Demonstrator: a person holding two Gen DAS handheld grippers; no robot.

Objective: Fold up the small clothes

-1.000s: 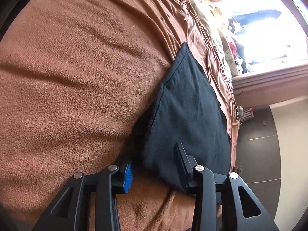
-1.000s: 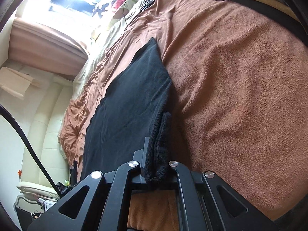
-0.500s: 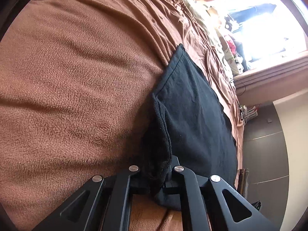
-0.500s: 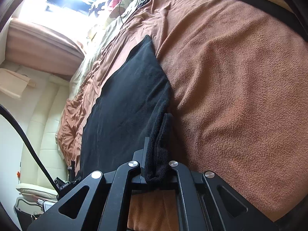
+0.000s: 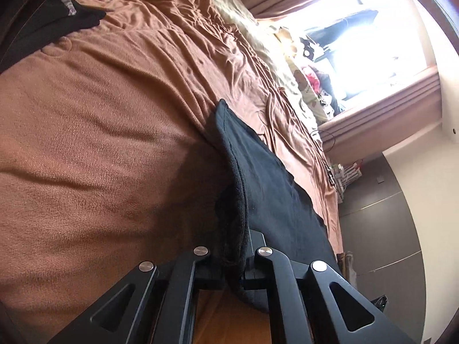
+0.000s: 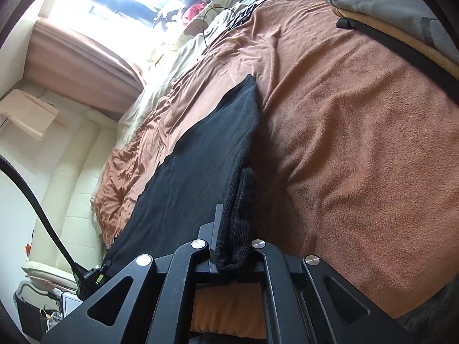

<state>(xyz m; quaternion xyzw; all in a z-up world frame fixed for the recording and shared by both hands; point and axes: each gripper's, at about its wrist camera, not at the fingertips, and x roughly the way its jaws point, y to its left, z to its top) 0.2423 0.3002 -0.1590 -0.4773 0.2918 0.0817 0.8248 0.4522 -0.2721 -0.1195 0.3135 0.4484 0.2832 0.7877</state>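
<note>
While the brown blanket (image 5: 100, 143) covers the bed, the black garment (image 5: 275, 200) lies on it, stretching from my near edge toward the far window. It looks soft, light and floppy, so corners are the place to grip. My left gripper (image 5: 233, 261) is clamped on one near corner, my right gripper (image 6: 233, 253) on the other. Only the right view shows the folded pile (image 6: 387, 14) far right; only the left shows dark floor (image 5: 373, 215).

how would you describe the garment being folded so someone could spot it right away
Start at the bed covered by a brown fleece blanket. On it lies a black garment, its near edge pinched by the left gripper and the right gripper. It is the only dark cloth spread mid-bed; the grey and tan stack sits off at the edge.
</note>
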